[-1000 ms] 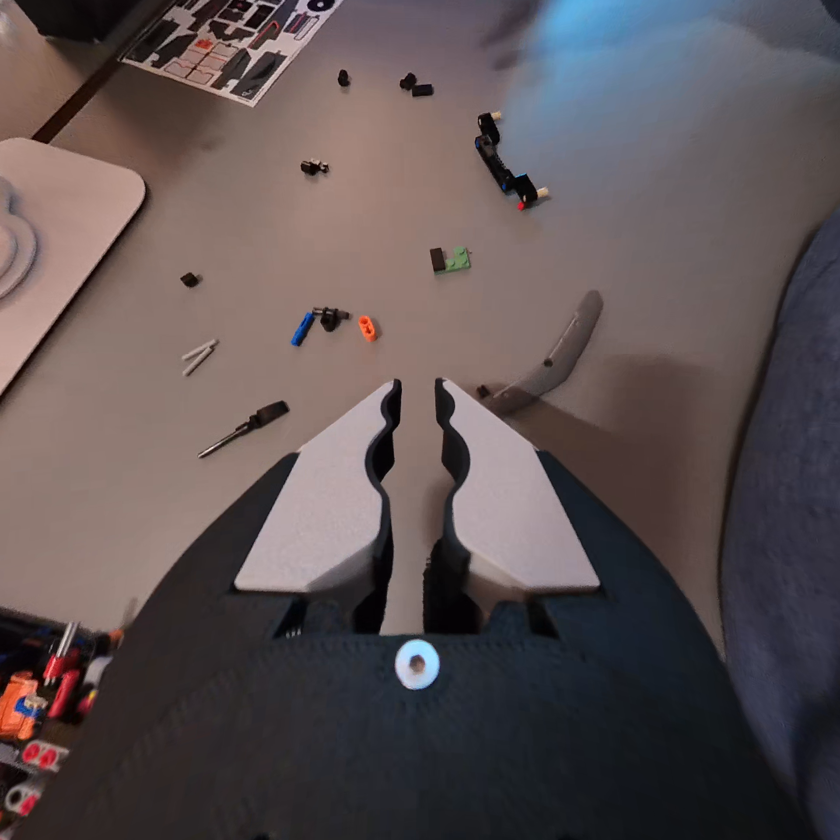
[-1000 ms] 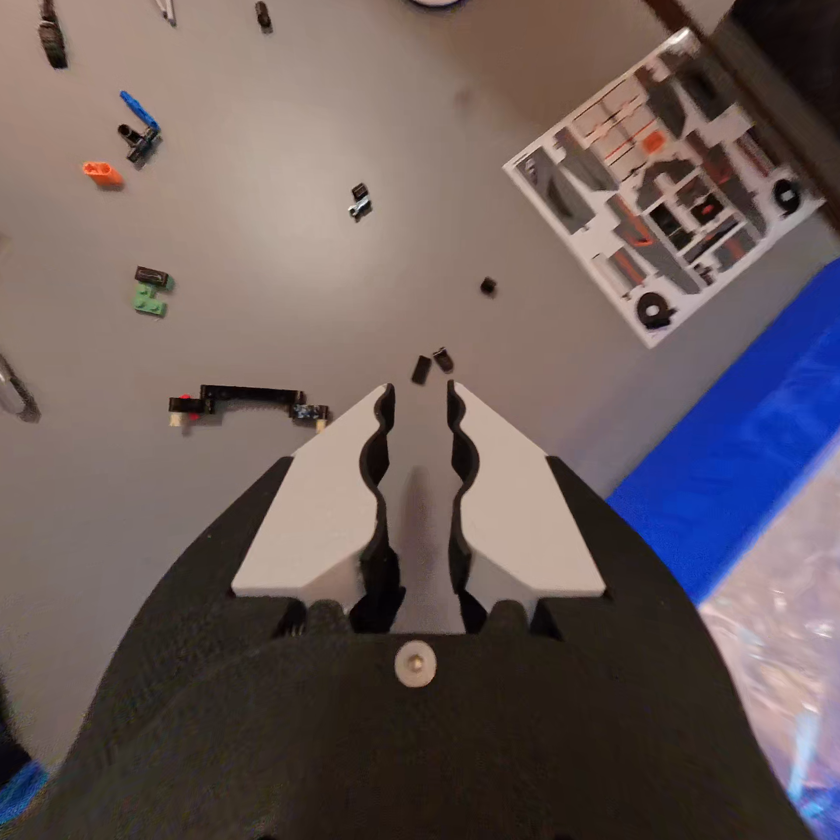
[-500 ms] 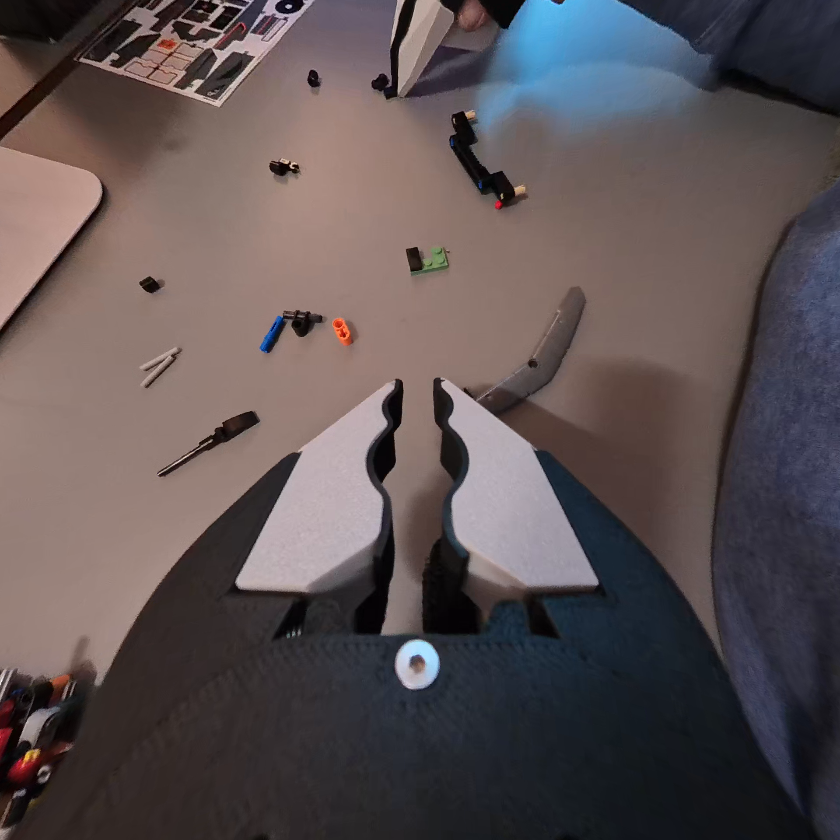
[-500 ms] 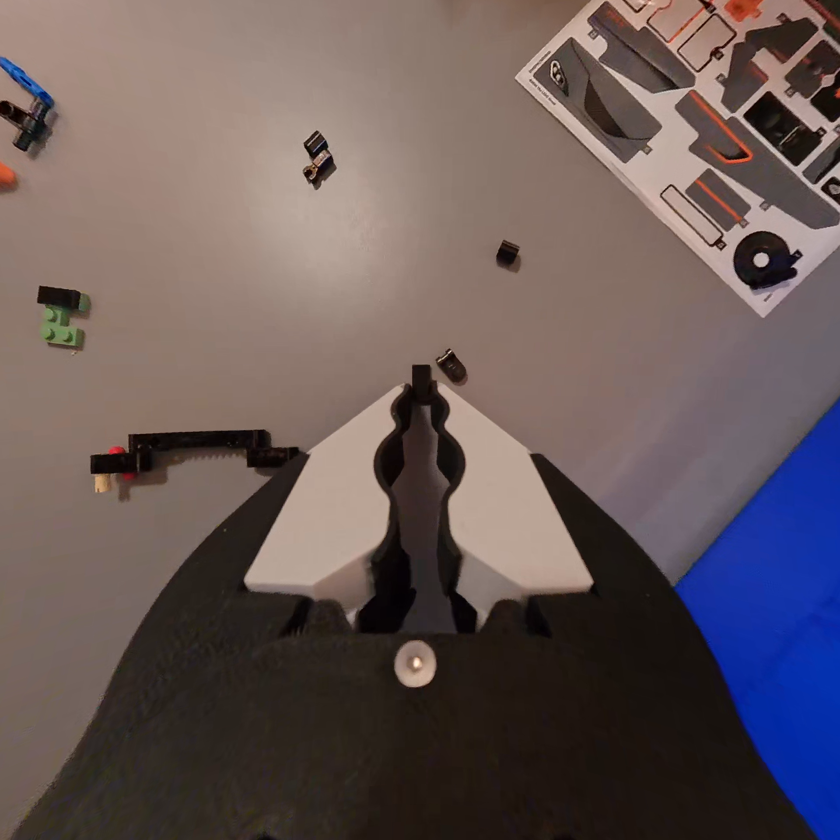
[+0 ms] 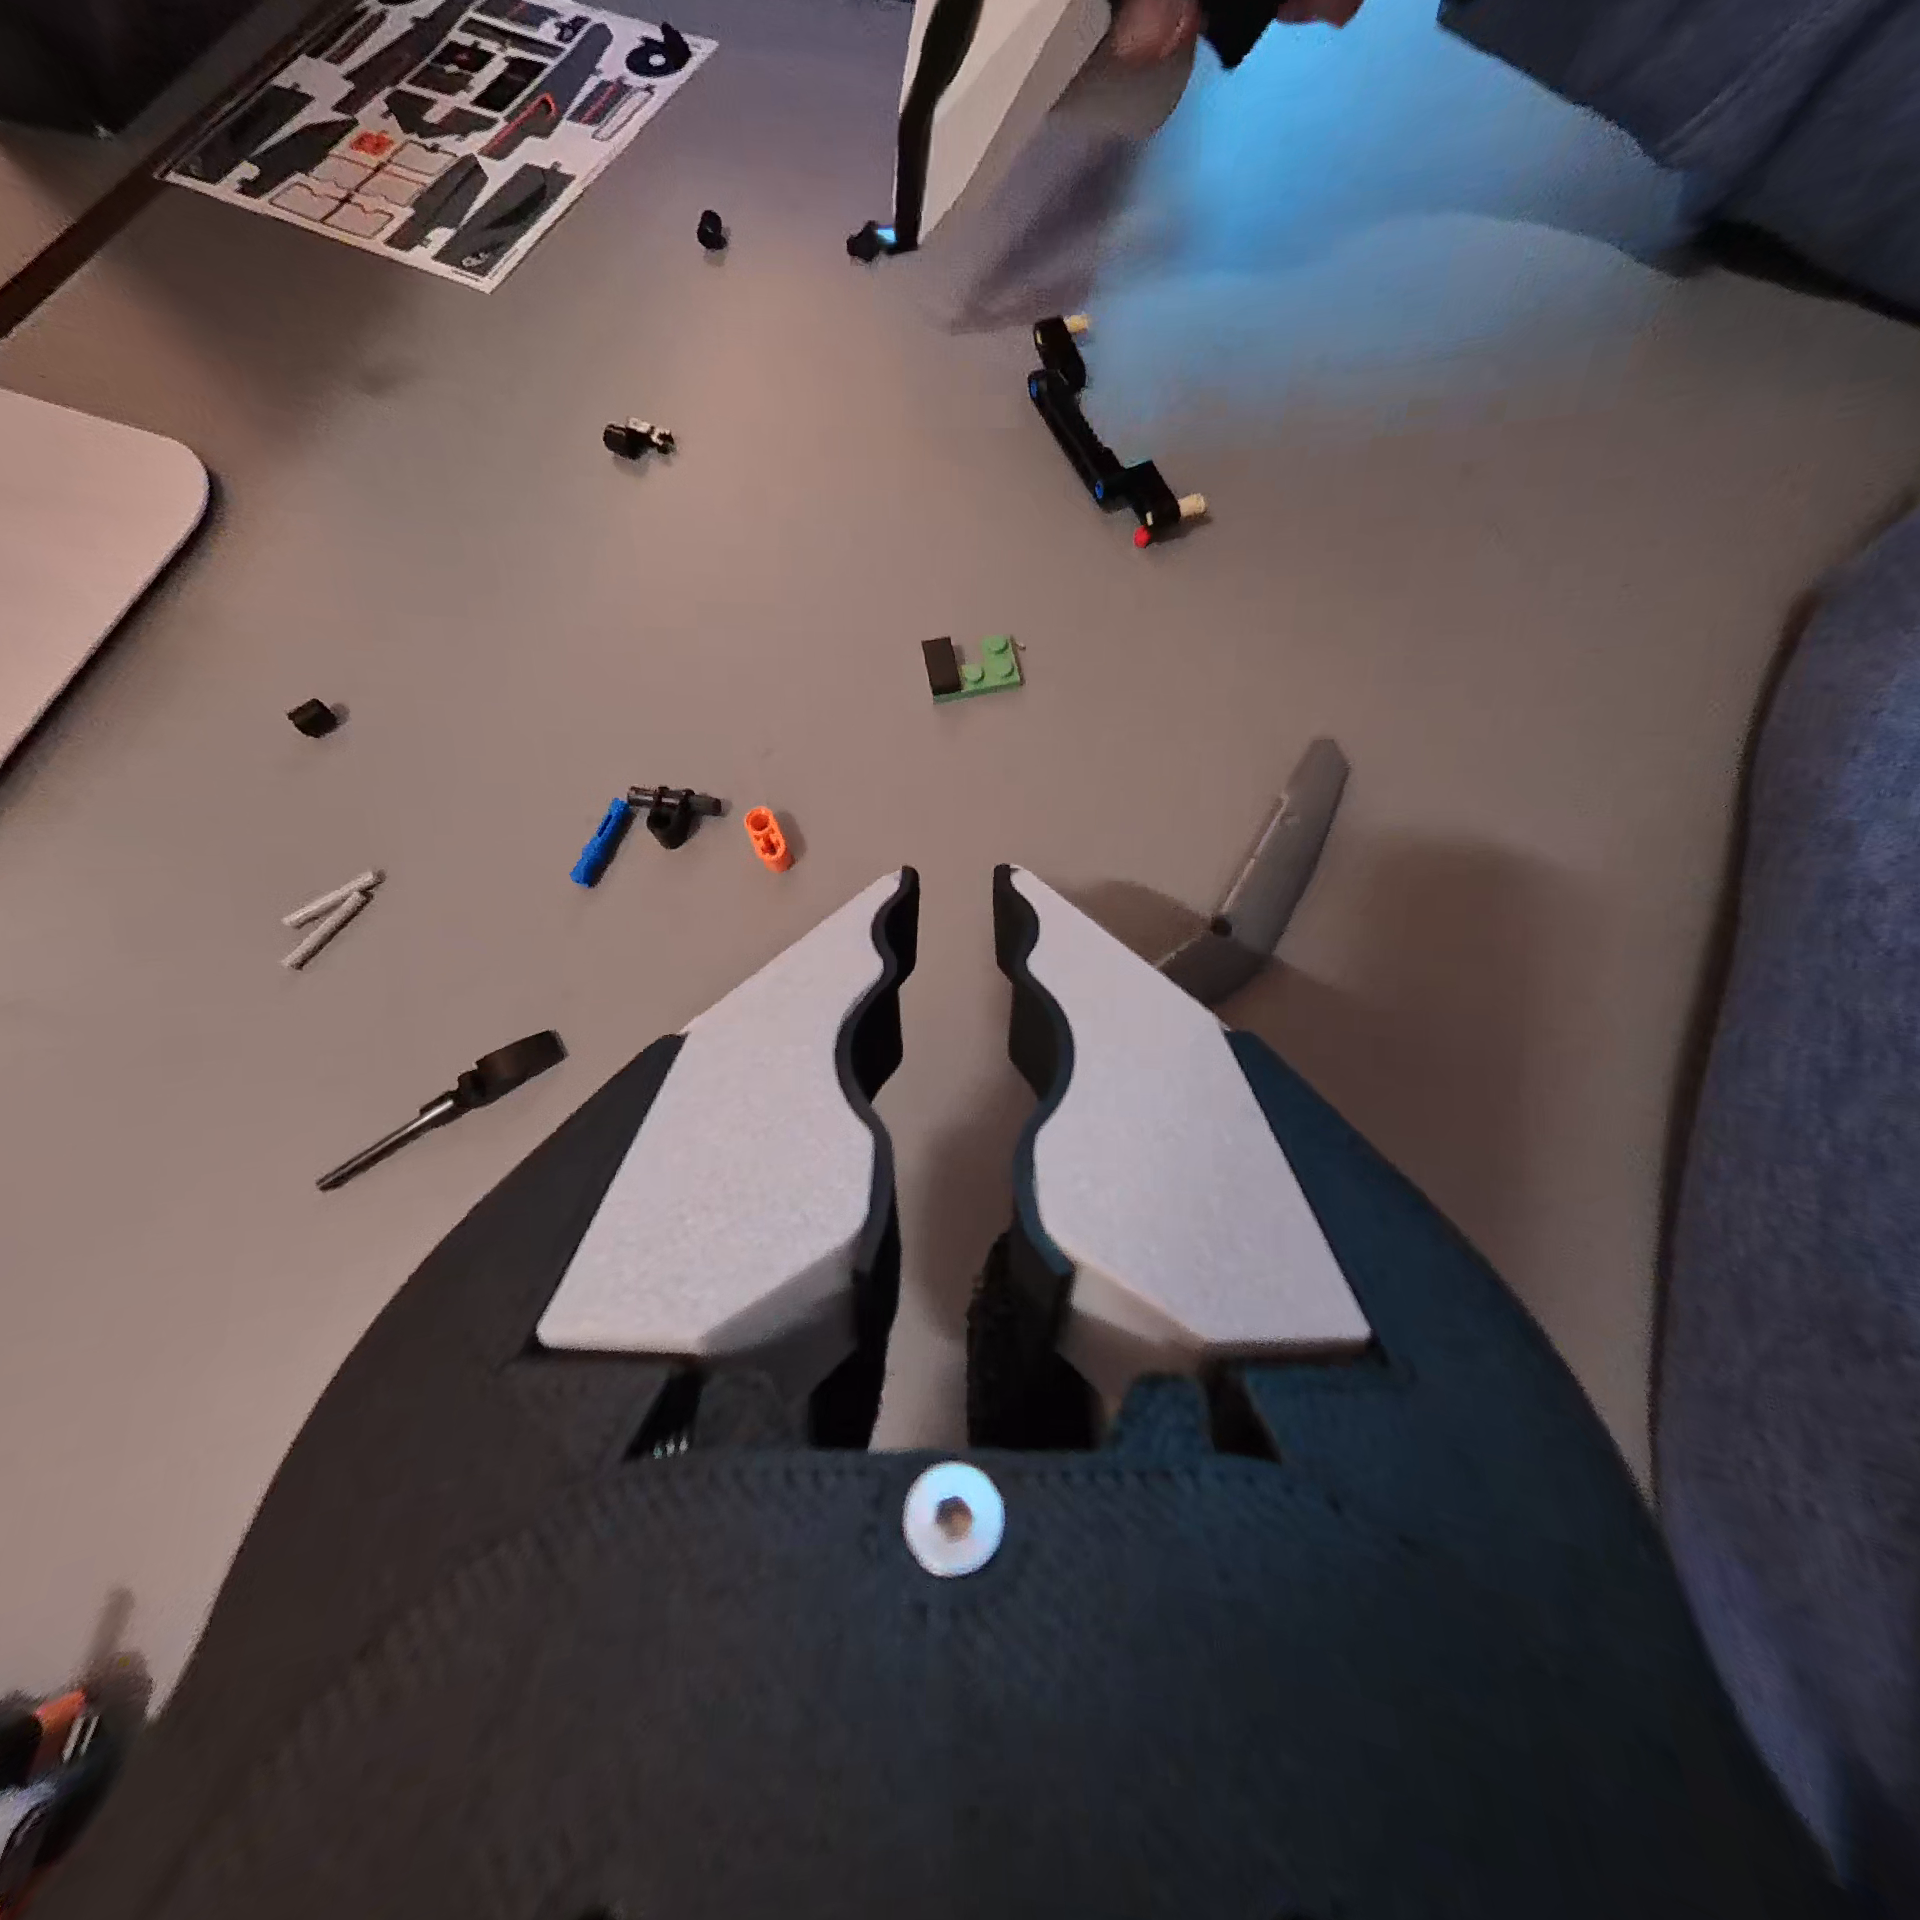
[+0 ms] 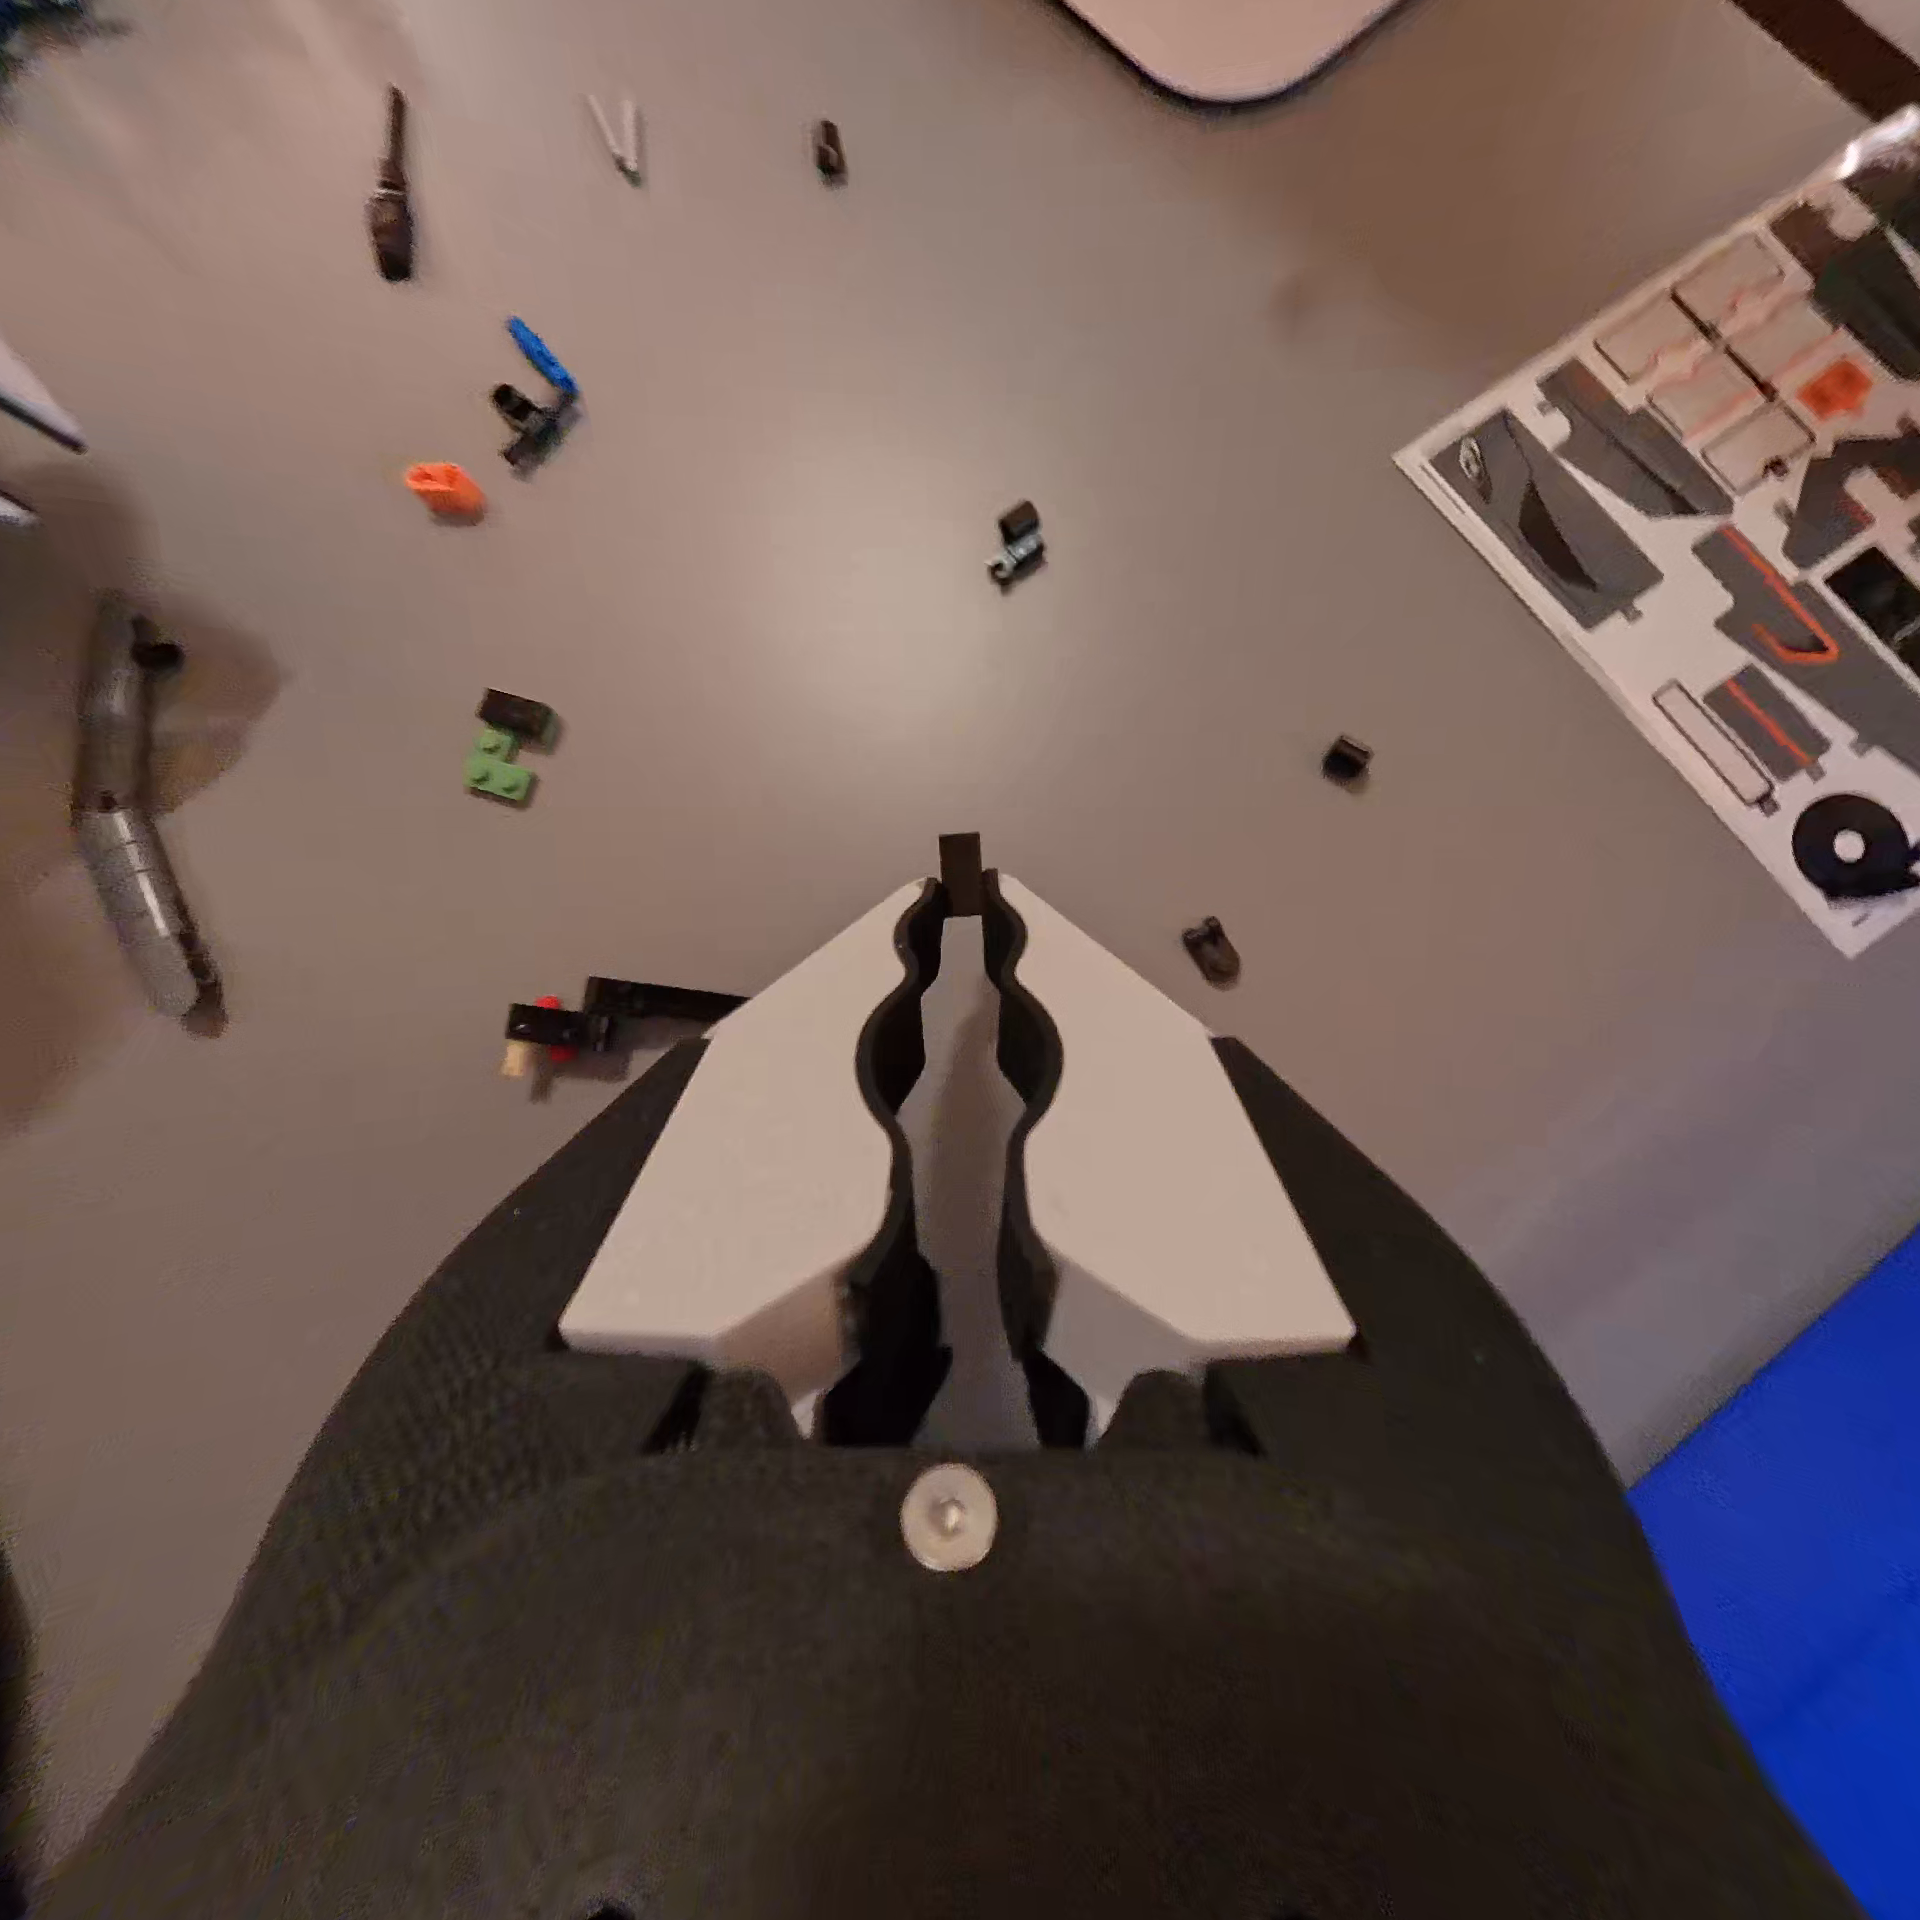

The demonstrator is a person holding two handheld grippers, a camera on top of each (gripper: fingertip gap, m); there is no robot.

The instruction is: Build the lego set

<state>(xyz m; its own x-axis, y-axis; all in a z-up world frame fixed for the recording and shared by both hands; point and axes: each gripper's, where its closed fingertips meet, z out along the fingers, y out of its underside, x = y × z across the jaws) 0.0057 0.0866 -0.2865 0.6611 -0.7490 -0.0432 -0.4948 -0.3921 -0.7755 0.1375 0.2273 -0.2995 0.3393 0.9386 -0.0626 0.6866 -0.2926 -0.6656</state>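
My right gripper (image 6: 961,883) is shut on a small black piece (image 6: 960,869) and holds it above the grey table. A black beam assembly with red and tan pins (image 6: 613,1013) lies just left of its fingers and also shows in the left wrist view (image 5: 1112,457). My left gripper (image 5: 954,878) is open and empty above the table. An orange connector (image 5: 769,836), a blue pin (image 5: 600,842) and a black connector (image 5: 673,810) lie just ahead of it to the left. A green plate with a black brick (image 5: 971,667) lies farther ahead. The right gripper's fingers (image 5: 966,114) show at the far top.
A curved grey panel (image 5: 1262,883) lies right of my left fingers. A sticker sheet (image 6: 1725,582) lies at the right, a second small black piece (image 6: 1211,948) near my right fingers. Two grey pins (image 5: 327,914) and a black axle tool (image 5: 447,1107) lie left. A blue mat (image 6: 1787,1507) borders the table. Across from one pair of fingers to the other is roughly 20 cm. The left tips stand about 6 cm off the orange connector (image 5: 769,836). Look for it in the right wrist view (image 6: 434,480) too.
My right gripper closed on the small black piece and lifted it off the table, so more of the table shows. My left gripper stayed open and drifted slightly.
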